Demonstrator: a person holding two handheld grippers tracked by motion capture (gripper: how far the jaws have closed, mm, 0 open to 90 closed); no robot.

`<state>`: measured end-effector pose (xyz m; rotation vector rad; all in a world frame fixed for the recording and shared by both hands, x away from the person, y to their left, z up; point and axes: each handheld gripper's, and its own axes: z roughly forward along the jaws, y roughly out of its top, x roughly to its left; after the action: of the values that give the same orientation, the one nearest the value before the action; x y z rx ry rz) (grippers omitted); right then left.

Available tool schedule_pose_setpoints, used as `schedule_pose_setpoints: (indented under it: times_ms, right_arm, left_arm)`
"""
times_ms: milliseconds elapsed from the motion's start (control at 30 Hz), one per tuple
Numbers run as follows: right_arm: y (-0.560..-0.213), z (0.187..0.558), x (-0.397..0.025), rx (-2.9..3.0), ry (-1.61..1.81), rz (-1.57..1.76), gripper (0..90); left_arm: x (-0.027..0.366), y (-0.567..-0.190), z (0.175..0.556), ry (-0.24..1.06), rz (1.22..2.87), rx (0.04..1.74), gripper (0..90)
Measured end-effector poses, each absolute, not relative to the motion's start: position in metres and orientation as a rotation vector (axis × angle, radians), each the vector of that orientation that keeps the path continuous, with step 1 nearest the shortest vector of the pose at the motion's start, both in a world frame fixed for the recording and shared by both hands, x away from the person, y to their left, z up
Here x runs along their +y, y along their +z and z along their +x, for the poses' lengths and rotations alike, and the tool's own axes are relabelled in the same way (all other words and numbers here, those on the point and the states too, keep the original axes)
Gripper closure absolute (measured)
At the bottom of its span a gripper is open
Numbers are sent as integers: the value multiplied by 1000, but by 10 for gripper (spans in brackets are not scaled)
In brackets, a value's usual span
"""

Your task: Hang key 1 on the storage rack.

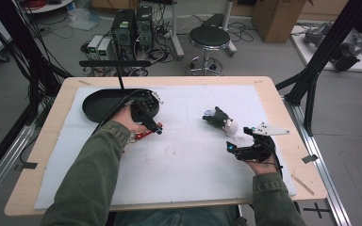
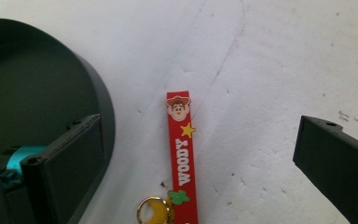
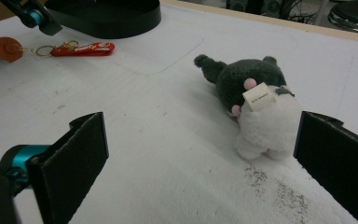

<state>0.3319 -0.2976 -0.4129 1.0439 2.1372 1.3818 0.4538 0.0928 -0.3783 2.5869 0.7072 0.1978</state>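
You are holding your left gripper wide open and empty over the red rubber "WOODY" keychain strap, lying just beside the black round tray; your right gripper is gaping, empty, near the grey-and-white plush toy, well apart from that tray.

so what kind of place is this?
Likely a robotics lab set up for recording: a black frame rigged around the table, computers with tangled cables on the floor, and a stool behind.

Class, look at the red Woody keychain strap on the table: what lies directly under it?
Under the red Woody strap is the white table cover. Its gold ring rests there too. Whatever lies beneath the cover there is hidden.
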Motion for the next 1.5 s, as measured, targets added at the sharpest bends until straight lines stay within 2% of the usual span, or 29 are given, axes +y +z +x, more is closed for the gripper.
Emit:
schedule_pose_setpoints:
  times_ms: [233, 500, 633, 733, 933, 1133, 1267, 1400, 1500]
  right_arm:
    - [-414, 332, -298, 2145, 1374, 1037, 22]
    - [-414, 332, -299, 2144, 1367, 1042, 21]
    - [-414, 332, -299, 2145, 1367, 1045, 21]
    - [-415, 332, -299, 2151, 1364, 1043, 22]
    - [-415, 332, -299, 2152, 1358, 1039, 22]
    - [-415, 332, -300, 2145, 1361, 1040, 21]
    - [-415, 331, -299, 2154, 1357, 1046, 22]
    - [-416, 331, -298, 2162, 1347, 1034, 22]
    - [-416, 331, -298, 2158, 1363, 1044, 22]
  left_arm:
    - [87, -392, 456, 83, 2642, 695, 77]
    - [83, -405, 460, 67, 2717, 717, 99]
    - [86, -408, 463, 55, 2715, 741, 146]
    - [88, -408, 466, 35, 2708, 748, 234]
    - [90, -411, 468, -2, 2707, 779, 327]
    - [87, -412, 467, 94, 2741, 764, 397]
    - [88, -412, 467, 115, 2739, 775, 529]
    - [90, -410, 467, 137, 2732, 783, 723]
    - [91, -411, 465, 173, 2710, 771, 739]
